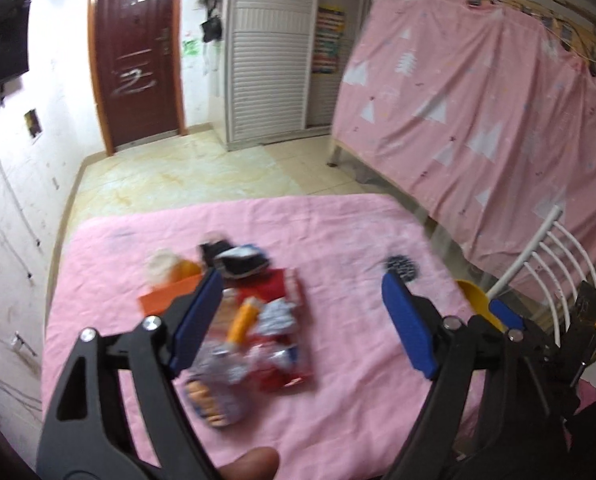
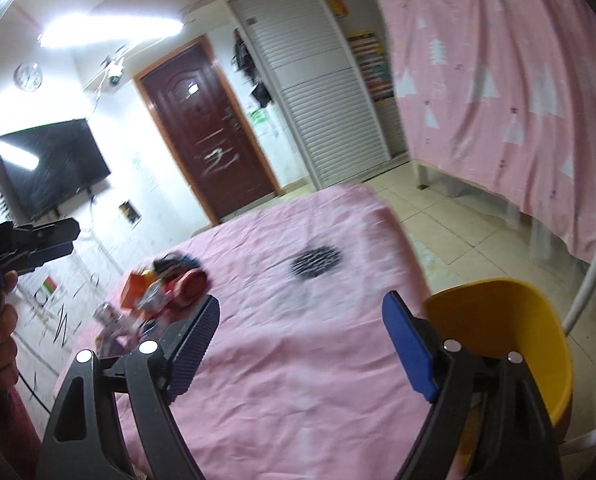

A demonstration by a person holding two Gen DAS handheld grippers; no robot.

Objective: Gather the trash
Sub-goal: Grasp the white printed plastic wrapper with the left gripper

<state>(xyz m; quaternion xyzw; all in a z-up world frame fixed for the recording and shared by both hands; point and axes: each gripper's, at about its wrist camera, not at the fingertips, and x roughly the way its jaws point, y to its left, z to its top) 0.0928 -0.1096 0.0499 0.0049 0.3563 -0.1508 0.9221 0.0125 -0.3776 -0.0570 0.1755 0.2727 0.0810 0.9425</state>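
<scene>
A heap of trash (image 1: 246,316) lies on the pink-covered table (image 1: 358,400): snack wrappers, an orange tube, a red packet, an orange box and a dark crumpled item. My left gripper (image 1: 302,316) hovers above it, open, with nothing between its blue pads. In the right wrist view the same heap (image 2: 162,288) sits far left on the table (image 2: 298,380), well beyond my open, empty right gripper (image 2: 300,340). A yellow bin (image 2: 506,340) stands just right of the right gripper, beside the table's edge. The left gripper (image 2: 46,246) and a hand show at the left rim.
A dark patch (image 2: 316,262) marks the cloth near the table's middle. A white metal chair back (image 1: 546,264) and a bed draped in a pink sheet (image 1: 478,100) stand to the right. Tiled floor, a brown door (image 1: 138,52) and a wall television (image 2: 50,164) lie beyond.
</scene>
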